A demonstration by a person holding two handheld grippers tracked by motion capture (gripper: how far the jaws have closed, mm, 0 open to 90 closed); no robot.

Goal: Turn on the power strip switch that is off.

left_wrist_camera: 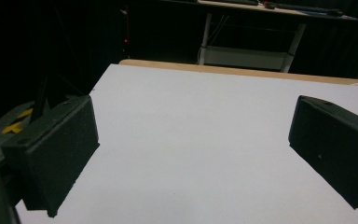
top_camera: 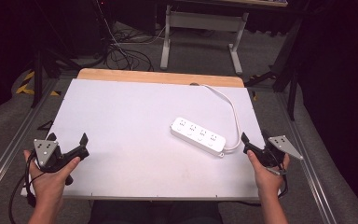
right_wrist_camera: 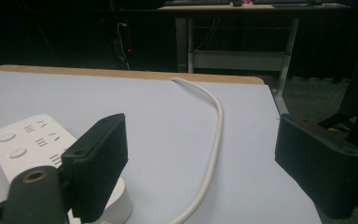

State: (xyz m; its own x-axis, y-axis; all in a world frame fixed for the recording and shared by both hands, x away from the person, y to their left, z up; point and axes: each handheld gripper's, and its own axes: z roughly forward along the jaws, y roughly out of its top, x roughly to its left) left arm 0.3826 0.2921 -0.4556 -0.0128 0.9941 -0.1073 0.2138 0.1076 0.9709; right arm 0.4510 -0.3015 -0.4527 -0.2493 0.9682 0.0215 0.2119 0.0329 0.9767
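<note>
Nothing looks started yet: the white power strip (top_camera: 198, 136) lies untouched at centre right of the high view on the white table (top_camera: 121, 121), its cable (top_camera: 230, 109) looping toward the far edge. The right gripper (top_camera: 253, 139), just beside the strip's near end, is spread wide and empty. The left gripper (top_camera: 67, 140), at lower left, is likewise released, so any grasp is still ahead.
</note>
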